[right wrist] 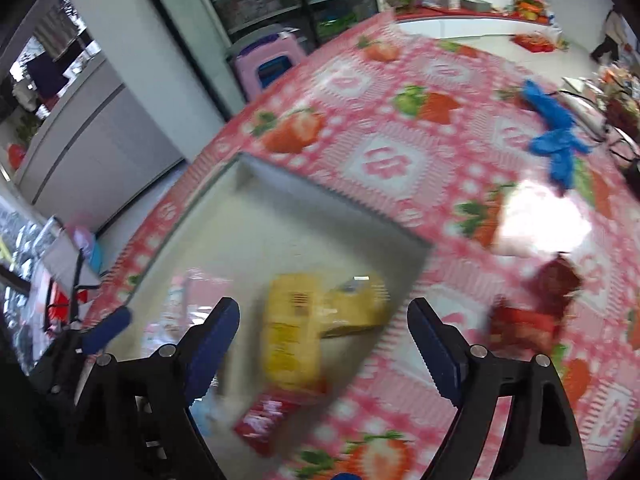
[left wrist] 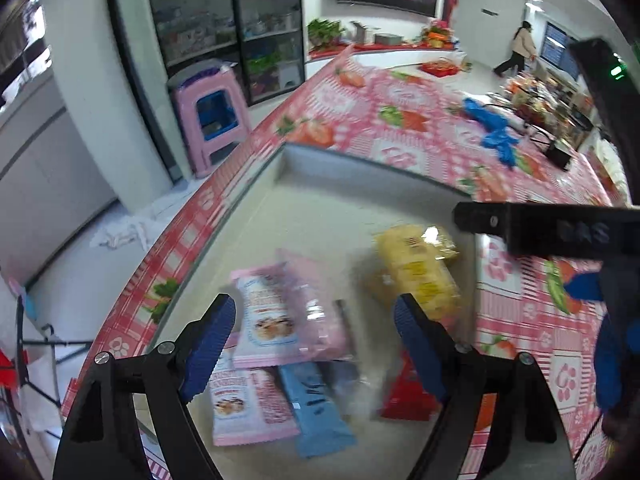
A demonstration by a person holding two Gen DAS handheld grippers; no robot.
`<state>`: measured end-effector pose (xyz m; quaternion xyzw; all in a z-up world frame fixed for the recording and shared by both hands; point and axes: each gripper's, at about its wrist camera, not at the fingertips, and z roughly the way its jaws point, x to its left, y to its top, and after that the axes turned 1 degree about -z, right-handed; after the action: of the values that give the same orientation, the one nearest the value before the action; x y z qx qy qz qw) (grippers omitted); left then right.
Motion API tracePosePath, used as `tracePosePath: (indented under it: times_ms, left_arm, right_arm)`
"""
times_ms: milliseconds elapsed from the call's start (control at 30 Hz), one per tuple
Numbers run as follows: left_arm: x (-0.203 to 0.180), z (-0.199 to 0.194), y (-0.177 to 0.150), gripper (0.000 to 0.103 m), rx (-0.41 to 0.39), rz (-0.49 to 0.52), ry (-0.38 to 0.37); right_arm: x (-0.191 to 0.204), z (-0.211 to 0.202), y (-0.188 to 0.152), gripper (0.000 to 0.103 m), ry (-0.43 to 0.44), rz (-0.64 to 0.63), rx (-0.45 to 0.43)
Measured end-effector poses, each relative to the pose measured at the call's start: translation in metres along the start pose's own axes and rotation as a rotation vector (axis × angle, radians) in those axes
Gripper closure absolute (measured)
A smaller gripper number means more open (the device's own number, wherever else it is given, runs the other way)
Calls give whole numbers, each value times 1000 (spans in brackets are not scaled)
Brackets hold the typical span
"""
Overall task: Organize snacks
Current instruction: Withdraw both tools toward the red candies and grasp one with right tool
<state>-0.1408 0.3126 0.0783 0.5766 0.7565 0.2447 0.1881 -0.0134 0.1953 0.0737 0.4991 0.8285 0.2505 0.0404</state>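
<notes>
A shallow grey tray (left wrist: 320, 168) sits on the strawberry tablecloth and holds several snack packets. Among them are two pink packets (left wrist: 272, 320), a blue one (left wrist: 320, 408), yellow ones (left wrist: 420, 268) and a red one (left wrist: 404, 396). My left gripper (left wrist: 316, 308) hangs open above the pink packets and grips nothing. My right gripper (right wrist: 323, 308) stands open over the yellow packets (right wrist: 292, 340) and the red packet (right wrist: 276, 412), also holding nothing. Red snack packets (right wrist: 524, 324) lie on the cloth to the right of the tray (right wrist: 300, 188).
Blue gloves (right wrist: 556, 136) lie on the tablecloth (right wrist: 384, 160) at the far right. A pink stool (left wrist: 208, 112) and a glass-door cabinet (left wrist: 224, 20) stand beyond the table's left edge. A person (left wrist: 520, 48) walks in the far background.
</notes>
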Motion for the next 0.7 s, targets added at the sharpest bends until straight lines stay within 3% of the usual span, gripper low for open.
tracePosePath:
  times_ms: [300,433,533,667,700]
  left_arm:
    - [-44,-13,-4,19,-10,70,-115]
    - [-51,-15,-12,19,2,90,-132]
    - [-52,-15,-17,19,15,93,-133]
    - [-53,-18,-24,19,23,95,-133]
    - [-54,-18,-24,19,24,94,-133]
  right_arm:
    - [-131,-7,-10,16,-237,287,-52]
    - [-157,4,-8,16,-243,369,-74]
    - [-158,18,-1,19,-247,353,-79]
    - [-150,31,2,72,-293,269,-70]
    - [-146,31,2,73,-289,250,-68]
